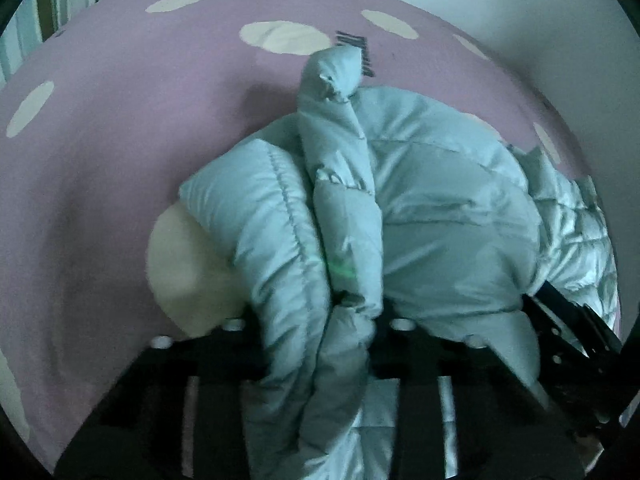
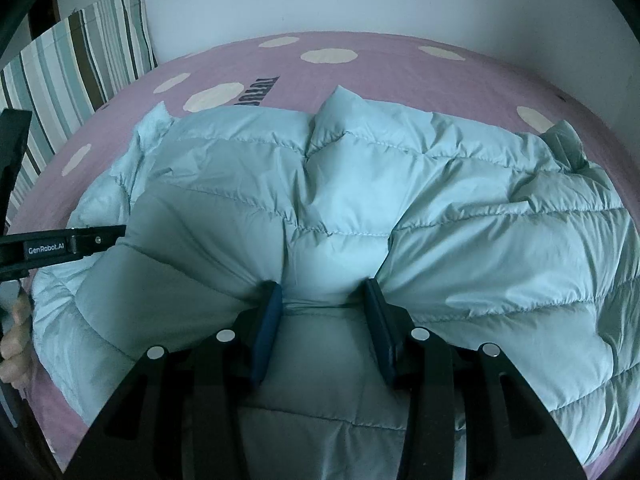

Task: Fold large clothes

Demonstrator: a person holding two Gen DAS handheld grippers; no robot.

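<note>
- 2 grippers grip 1 pale blue puffer jacket on the pink dotted bed.
- Left gripper: fingers clamped on a bunched fold, lower centre.
- Right gripper: fingers clamped on the padding.

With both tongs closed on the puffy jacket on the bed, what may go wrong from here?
1. The left tongs pinch only a bunched fold of the slick jacket; it may slip out when lifted.
2. The right tongs hold a thick padded part between the blue pads; the grip may be loose.
3. The jacket lies crumpled, so a fold now may come out uneven.
</note>
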